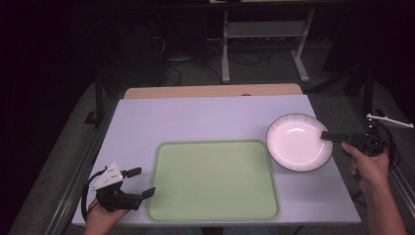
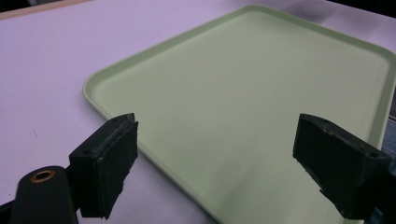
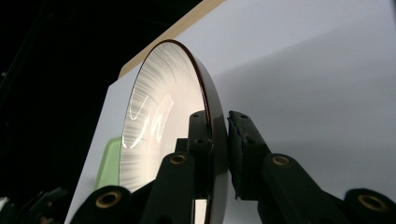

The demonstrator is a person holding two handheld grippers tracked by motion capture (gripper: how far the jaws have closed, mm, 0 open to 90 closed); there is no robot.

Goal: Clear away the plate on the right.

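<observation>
The right tool [image 3: 218, 140] pinches the rim of the white plate [image 1: 298, 142], which sits on the bench [image 1: 205, 117] just right of the green tray [image 1: 213, 180]. The left tool [image 1: 139, 182] hovers with jaws spread at the tray's left edge, holding nothing.

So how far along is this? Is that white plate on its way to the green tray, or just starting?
Early, by the look of it. The right gripper is shut on the rim of the white plate, which sits beside the green tray, not on it. The tray is bare. The left gripper is open at the tray's near left corner. Moving the plate, if that's the aim, is left.
</observation>
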